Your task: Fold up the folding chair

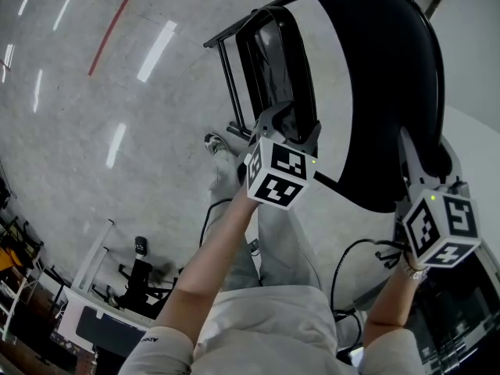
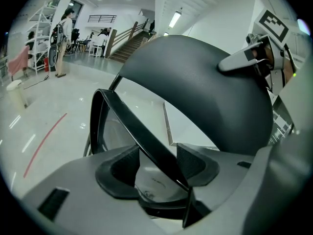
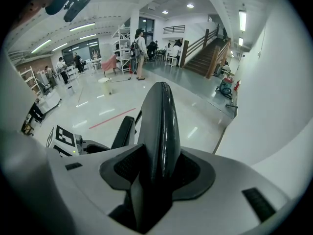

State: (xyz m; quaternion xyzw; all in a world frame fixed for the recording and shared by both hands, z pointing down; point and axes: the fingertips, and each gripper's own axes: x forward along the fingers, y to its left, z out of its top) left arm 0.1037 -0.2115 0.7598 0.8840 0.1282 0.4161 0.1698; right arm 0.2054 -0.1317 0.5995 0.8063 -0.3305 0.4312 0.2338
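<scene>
- Head view: the folding chair (image 1: 229,76) stands on the floor right in front of us. The right gripper (image 1: 420,158) is clamped on the near edge of the backrest (image 1: 391,69). The left gripper (image 1: 285,125) is at the seat (image 1: 277,53), just left of the backrest. The seat is tipped up steeply, so we think the fold is partly done.
- To do this well, we should hold the backrest still and bring the seat slowly toward it. The seat rim should sit deep in the jaws so it cannot slip out.
- Left gripper view: the jaws stand wide apart, and the thin seat rim crosses slantwise between them. It looks loose, not squeezed.
- Right gripper view: the jaws squeeze the backrest edge, which stands straight up between the pads.
- We cannot see the hinge in any view. Most of the legs hide behind the seat, to the left of the backrest.
</scene>
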